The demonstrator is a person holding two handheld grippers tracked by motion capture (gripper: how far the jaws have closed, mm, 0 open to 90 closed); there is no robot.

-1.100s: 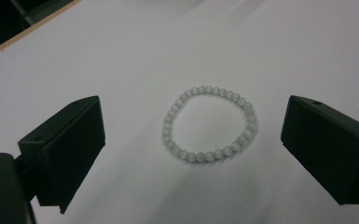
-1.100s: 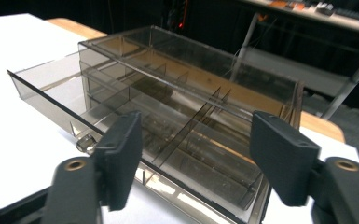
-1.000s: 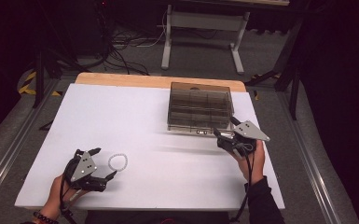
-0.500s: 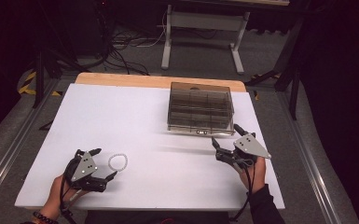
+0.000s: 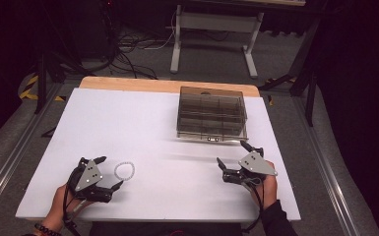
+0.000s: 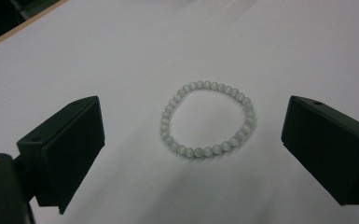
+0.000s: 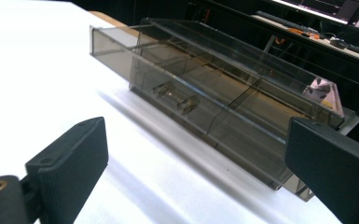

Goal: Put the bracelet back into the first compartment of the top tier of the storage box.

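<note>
left tongs (image 5: pixel 109 173) sit low at the near left of the white tabletop (image 5: pixel 167 142), jaws spread wide, and the bead bracelet (image 5: pixel 124 170) lies flat right in front of them. from the left gripper view the bracelet (image 6: pixel 208 119) rests between the two black jaws with bare tabletop on both sides of it, touching neither pad. it's a closed ring of pale beads, near the front edge but with a margin of white before that edge.

over on the right, the right tongs (image 5: pixel 240 156) have just been opening and now stand wide, nothing between the jaws. they hover near the tabletop's right side, just in front of the smoky clear organizer box (image 5: pixel 211 113), apart from it. in the right gripper view the box (image 7: pixel 214 98) runs slantwise across, its front latch facing the jaws, divided compartments visible through the lid.

the box sits toward the far right of the tabletop, close to the wooden back strip (image 5: pixel 167 85). between bracelet and box there's a broad open stretch of white surface.
</note>
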